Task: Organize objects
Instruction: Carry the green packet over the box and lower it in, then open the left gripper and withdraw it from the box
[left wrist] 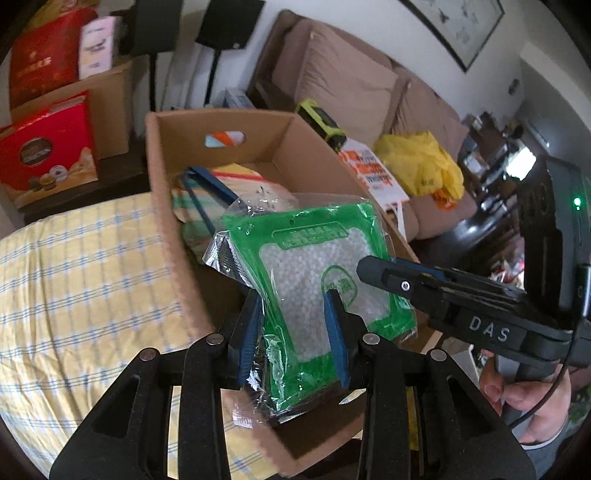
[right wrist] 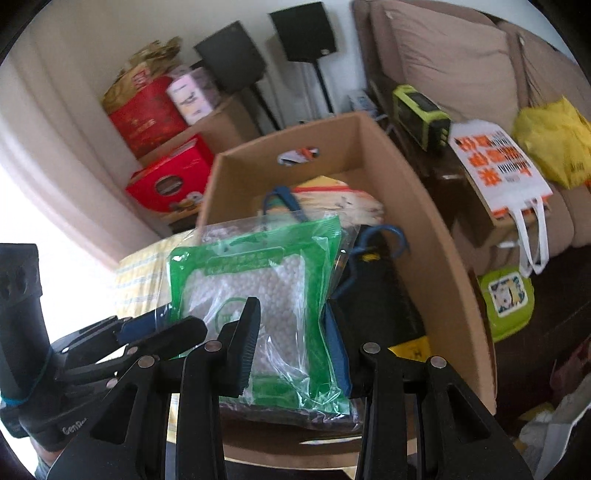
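Both hand-held grippers, left [left wrist: 295, 332] and right [right wrist: 291, 345], clamp green bead packet [left wrist: 317, 273] (plastic-wrapped) above cardboard box [left wrist: 166, 206], sofa [left wrist: 343, 77] behind.

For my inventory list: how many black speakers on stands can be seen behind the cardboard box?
2. Both stand by the wall behind the cardboard box: the left speaker next to the pink box, and the right speaker nearer the sofa. Others may be hidden.

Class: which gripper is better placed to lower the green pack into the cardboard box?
Probably left. The left gripper holds the green pack squarely between its fingers above the cardboard box; the right gripper only nips its edge.
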The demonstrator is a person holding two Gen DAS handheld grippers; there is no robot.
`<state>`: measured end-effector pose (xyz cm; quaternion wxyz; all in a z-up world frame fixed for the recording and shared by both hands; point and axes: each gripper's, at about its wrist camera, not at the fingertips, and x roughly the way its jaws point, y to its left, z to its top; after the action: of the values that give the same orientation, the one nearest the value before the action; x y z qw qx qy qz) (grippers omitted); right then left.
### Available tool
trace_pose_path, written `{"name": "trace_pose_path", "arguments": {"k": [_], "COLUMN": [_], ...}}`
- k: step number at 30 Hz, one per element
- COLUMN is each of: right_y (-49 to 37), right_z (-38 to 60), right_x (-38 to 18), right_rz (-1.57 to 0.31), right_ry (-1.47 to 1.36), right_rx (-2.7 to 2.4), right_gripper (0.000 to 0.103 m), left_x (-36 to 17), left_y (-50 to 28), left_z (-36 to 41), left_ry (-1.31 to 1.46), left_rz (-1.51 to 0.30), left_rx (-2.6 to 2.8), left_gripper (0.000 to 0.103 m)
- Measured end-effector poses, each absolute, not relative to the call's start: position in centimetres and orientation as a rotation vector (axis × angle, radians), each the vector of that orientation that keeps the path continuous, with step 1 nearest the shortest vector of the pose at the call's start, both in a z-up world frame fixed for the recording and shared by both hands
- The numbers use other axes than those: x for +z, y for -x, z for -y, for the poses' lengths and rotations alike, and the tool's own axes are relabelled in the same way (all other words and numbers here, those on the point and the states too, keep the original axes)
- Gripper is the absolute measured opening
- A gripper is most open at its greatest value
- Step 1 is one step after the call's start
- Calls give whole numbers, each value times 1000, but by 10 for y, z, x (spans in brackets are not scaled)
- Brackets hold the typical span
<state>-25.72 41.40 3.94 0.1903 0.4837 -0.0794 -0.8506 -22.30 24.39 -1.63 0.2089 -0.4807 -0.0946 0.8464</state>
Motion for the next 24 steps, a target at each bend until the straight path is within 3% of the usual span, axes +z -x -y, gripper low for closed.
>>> {"name": "trace_pose_path", "arguments": {"k": [10, 12, 14, 24], "right_y": [268, 269, 268, 257], "right_z": [-440, -442, -442, -436], "right_x": [-7, -14, -20, -8], "right_rz": [280, 293, 292, 264], "right_ry": [-1462, -1477, -1500, -1434], "right_rx": [-2381, -2381, -2385, -2469], "right_gripper": [36, 36, 36, 40], "left_x": [-51, -49, -45, -19], "left_y": [225, 223, 220, 206], "left_z": [-261, -259, -251, -222], "left_ry": [1427, 1424, 1418, 1348], "left_rz": [161, 167, 208, 228], "left_rx": [2308, 2301, 2292, 2351], "left_gripper": [31, 35, 46, 59]}}
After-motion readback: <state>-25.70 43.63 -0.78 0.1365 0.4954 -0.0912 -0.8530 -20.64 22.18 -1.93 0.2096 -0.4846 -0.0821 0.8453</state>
